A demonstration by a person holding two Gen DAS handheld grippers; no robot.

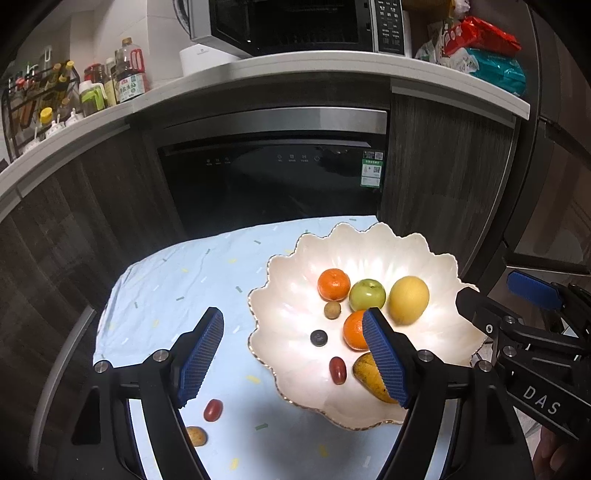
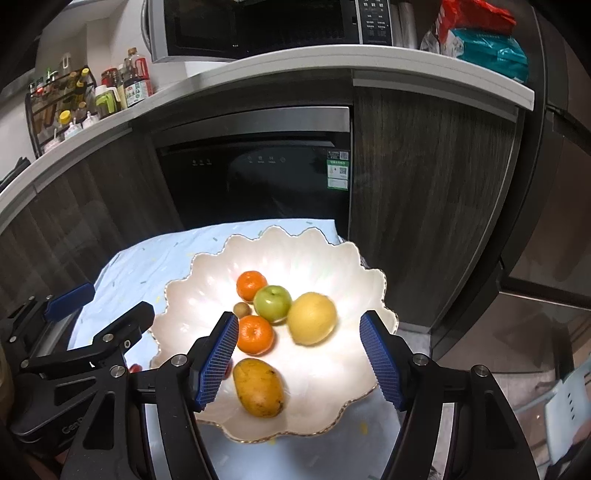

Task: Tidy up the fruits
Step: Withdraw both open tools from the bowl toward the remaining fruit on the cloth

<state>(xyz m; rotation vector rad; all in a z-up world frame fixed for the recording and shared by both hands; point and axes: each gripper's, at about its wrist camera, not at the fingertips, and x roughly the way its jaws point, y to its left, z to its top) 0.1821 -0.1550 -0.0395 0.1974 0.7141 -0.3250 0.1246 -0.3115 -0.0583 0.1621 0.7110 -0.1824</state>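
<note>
A white scalloped bowl (image 1: 369, 251) (image 2: 207, 273) sits on a light blue cloth (image 1: 177, 288). In it lie two tangerines (image 1: 333, 283) (image 2: 255, 334), a green apple (image 1: 367, 294) (image 2: 273, 302), a yellow pear (image 1: 409, 300) (image 2: 312, 317), a mango (image 2: 258, 387), a longan (image 1: 332, 309), a blueberry (image 1: 319, 338) and a red date (image 1: 337, 370). On the cloth outside the bowl rest a cherry tomato (image 1: 213, 410) and another longan (image 1: 195, 435). My left gripper (image 1: 291, 360) hovers open over the bowl's left rim, with nothing between its pads. My right gripper (image 2: 299, 365) stands open above the bowl, also with nothing between its pads.
A dark dishwasher front (image 1: 273, 184) and wood-grain cabinets stand behind the table. On the white counter (image 1: 258, 70) are a microwave (image 1: 295, 26), bottles (image 1: 129, 74) and snack bags (image 1: 480, 51). The table's far edge lies just beyond the bowl.
</note>
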